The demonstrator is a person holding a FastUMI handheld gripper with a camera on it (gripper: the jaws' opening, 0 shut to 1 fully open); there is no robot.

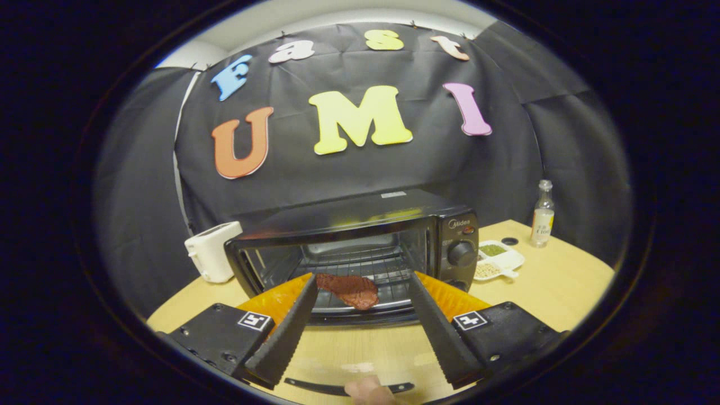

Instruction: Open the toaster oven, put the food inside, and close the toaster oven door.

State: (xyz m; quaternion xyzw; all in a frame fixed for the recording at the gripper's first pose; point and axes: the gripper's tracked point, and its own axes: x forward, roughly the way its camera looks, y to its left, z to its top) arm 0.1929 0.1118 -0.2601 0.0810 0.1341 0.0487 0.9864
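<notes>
The black toaster oven [360, 216] stands on the wooden table [562, 281] with its door [360, 349] folded down flat toward me. A dark red piece of meat [349, 289] lies on the wire rack [382, 270] at the oven's front lip. My gripper [363, 277] is open, its fingers spread wide over the lowered door. The fingertips reach the oven mouth; the meat lies between them, its left end close to the left fingertip [310, 281]. Neither finger presses on it. A person's fingertip [368, 391] rests at the door handle [315, 385] below the fingers.
An orange mat [270, 301] lies under the oven. A white toaster [211, 259] stands left of the oven. To the right of its knob [461, 253] sit a white divided dish [498, 261] of beans and a clear bottle [543, 214].
</notes>
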